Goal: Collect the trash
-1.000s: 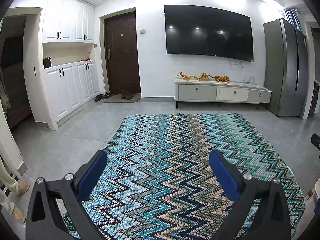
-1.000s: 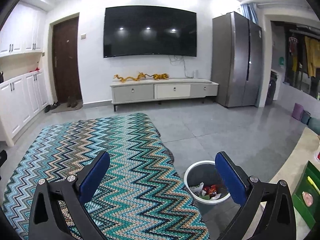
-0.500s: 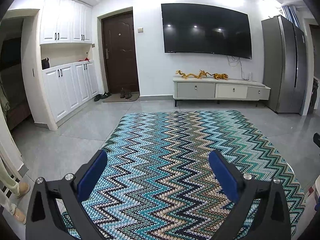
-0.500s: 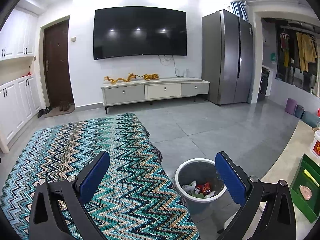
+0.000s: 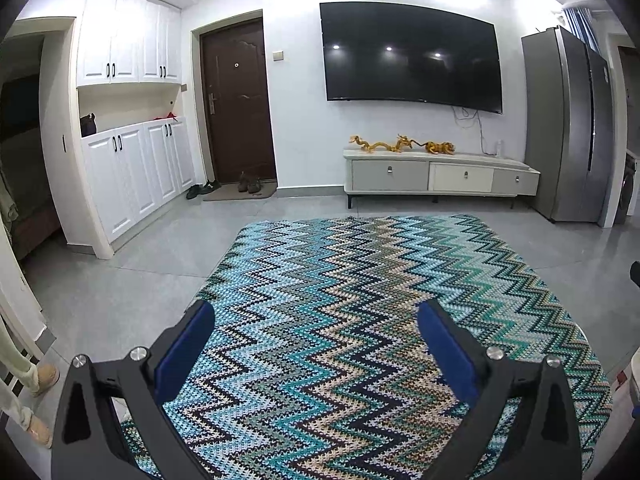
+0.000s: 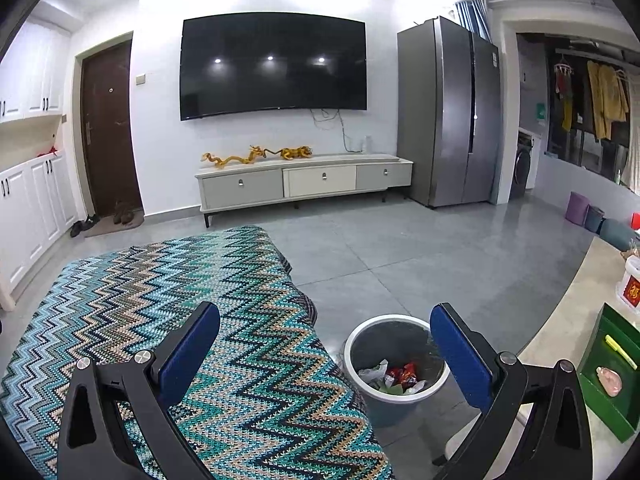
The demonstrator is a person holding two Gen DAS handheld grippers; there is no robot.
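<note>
Both grippers idle over the zigzag-knit cloth [image 5: 360, 320] that covers the bench: left gripper [image 5: 316, 332] has fingers spread wide with nothing between them, right gripper [image 6: 326, 336] same, wide and empty. No loose trash visible on the cloth in either view. The only trash in sight is already in the waste bin [image 6: 352, 344], which stands on the floor just off the bench's right edge: a crumpled white wrapper [image 6: 374, 372], a red snack packet [image 6: 402, 374] and something green under them, hard to identify. My read: collection is mostly done or the next piece is out of frame. Handling guess for this kind of trash: light, soft, crinkly film that deforms on contact and slides on the knit, so pinch a raised fold or crumpled ridge near the middle, not a flat edge; close fully, little force needed. Bin itself looks like thin plastic, light, tips easily if bumped on the rim. To the far right, a green tray [image 6: 600, 396] holds a yellow marker [image 6: 620, 350] and a pink object, probably not trash
</note>
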